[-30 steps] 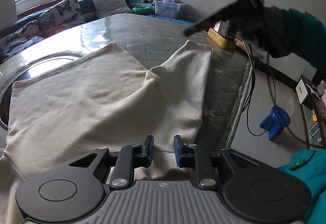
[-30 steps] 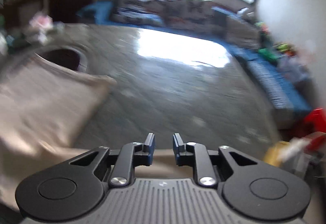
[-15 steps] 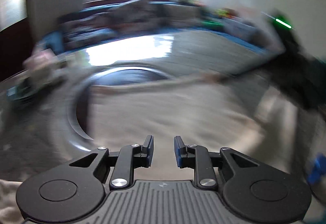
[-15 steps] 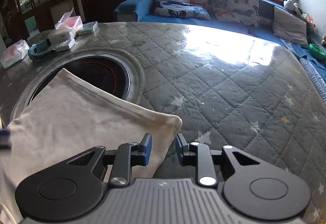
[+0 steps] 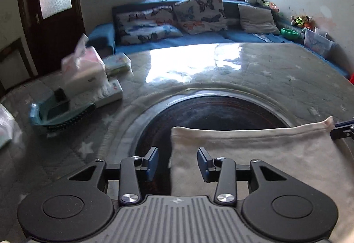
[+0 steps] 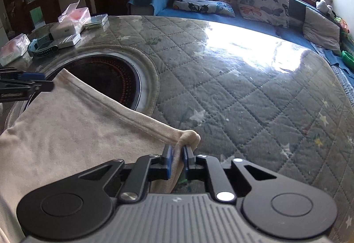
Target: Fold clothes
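The cream garment (image 6: 73, 132) lies flat on the worktop (image 6: 243, 92), its hem running left to right over the dark round inset (image 5: 212, 114). Right gripper (image 6: 177, 155), angled down, pinches its right corner; left gripper (image 5: 178, 162), fingers opening, straddles the left corner.

Soft matt cream cloth garment (image 6: 66, 132) with stitched hem, quilted grey table cover (image 6: 243, 99) under glossy clear film — dark glassy round inset (image 5: 210, 114), matt black plastic gripper arms.
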The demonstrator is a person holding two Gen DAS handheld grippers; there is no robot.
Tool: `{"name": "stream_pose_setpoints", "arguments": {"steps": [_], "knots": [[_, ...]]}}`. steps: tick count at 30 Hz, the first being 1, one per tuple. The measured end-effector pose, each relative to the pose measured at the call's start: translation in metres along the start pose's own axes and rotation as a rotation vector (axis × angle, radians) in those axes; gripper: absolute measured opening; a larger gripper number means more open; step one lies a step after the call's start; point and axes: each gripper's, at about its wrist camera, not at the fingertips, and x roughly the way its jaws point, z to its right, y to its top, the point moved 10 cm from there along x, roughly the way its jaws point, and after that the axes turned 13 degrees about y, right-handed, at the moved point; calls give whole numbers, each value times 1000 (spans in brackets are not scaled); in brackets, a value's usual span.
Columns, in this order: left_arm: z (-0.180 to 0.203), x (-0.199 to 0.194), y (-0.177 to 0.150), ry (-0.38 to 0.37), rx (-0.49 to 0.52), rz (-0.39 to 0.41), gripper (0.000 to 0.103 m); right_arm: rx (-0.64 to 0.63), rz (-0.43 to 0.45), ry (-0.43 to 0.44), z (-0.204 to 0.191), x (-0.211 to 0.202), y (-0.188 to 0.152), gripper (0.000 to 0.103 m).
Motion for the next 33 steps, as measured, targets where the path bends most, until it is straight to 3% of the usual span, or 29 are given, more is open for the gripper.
{"name": "stream_pose_setpoints", "arguments": {"steps": [3,6,8,15,24,29,33], "knots": [[3,13,1,-8,1,-10,38,-15,-4,-6,1,3,5,7],[2,15,5,-3,0,7,11,-36,-5,-11,1,8,14,4],[-3,18,8,33,7,22,8,-50,-3,-15,1,13,22,4],[-38,28,23,137,-49,62,6,-107,35,-34,-4,41,71,3],[-82,58,35,193,-147,22,8,-184,44,-36,-14,97,123,3],[-88,54,36,189,-177,5,16,-187,35,-26,-12,94,121,13],[-82,36,36,172,-183,13,24,-210,24,2,-20,66,102,13]]}}
